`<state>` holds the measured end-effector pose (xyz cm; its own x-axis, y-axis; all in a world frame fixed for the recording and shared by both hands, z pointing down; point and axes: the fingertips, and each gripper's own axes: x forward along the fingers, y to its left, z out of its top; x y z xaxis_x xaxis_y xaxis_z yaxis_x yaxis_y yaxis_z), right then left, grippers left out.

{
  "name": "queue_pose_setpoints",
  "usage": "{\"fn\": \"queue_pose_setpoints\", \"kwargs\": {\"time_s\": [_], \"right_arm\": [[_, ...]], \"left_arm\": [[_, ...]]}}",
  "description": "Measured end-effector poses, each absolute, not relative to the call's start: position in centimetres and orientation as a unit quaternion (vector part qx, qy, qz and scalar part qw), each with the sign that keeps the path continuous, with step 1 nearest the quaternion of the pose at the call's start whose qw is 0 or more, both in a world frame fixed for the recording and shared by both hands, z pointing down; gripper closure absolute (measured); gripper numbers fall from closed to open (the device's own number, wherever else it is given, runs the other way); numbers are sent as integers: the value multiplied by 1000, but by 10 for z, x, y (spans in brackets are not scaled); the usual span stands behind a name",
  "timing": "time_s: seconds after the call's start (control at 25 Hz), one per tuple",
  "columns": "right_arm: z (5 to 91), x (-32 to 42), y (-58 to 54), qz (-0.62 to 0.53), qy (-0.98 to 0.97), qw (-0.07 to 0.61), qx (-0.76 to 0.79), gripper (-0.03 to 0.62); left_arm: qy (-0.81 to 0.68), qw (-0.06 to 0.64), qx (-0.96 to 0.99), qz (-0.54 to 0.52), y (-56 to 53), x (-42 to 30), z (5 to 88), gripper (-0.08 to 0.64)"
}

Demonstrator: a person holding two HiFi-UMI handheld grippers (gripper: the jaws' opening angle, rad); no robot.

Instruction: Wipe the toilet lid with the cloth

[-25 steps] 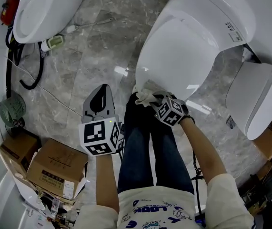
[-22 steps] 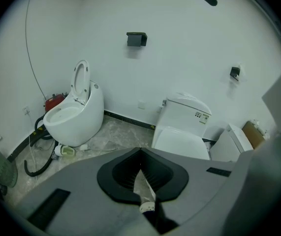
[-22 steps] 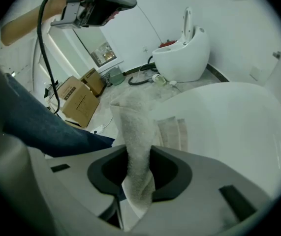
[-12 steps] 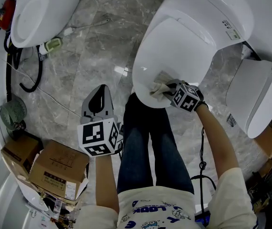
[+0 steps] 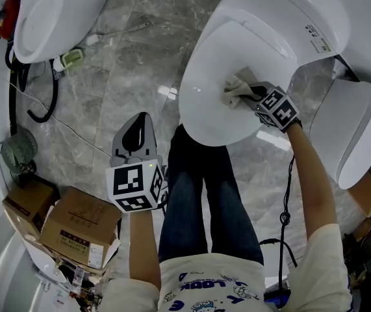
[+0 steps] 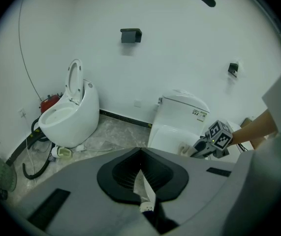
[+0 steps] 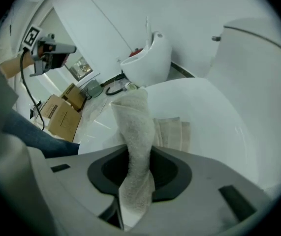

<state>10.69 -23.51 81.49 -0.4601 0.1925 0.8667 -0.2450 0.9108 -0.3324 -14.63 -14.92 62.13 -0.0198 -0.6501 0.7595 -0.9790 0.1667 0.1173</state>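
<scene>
- Right gripper [image 5: 249, 91] is over the middle of the toilet lid [image 5: 214, 51], jaws pinched on the cloth [image 5: 237, 88]
- The cloth is bunched against the lid, with a folded part lying flat ahead of the jaws; judged so that fabric, not jaw, meets the surface
- Left gripper [image 5: 136, 132] is well off the lid, beside the person's legs [image 5: 198, 194], jaws pressed together with a thin pale sliver at the seam, unidentified; judged parked clear of the wiping path
- Wiping judged under way

Toilet showroom or storeroom: several toilets [image 5: 263, 57], cardboard boxes [image 5: 75, 229], marble floor [image 5: 133, 64].
</scene>
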Motion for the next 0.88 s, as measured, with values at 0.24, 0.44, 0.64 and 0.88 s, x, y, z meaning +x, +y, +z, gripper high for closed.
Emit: {"fn": "queue_pose_setpoints", "kwargs": {"time_s": [0.24,0.44,0.64,0.88], "right_arm": [[811,117,-288,241,-829,495,102,492],[810,134,-323,268,-823,467,179,492],[809,158,-354,284,-801,438,291,492],[809,185,-367,283,-768,419,394,492]], "left_arm": [[-667,355,612,234,-156,-135,622,557],[-661,353,618,237,-159,-126,624,557],[-657,355,619,242,-157,-123,627,557],[-649,355,626,245,-157,-116,628,557]]}}
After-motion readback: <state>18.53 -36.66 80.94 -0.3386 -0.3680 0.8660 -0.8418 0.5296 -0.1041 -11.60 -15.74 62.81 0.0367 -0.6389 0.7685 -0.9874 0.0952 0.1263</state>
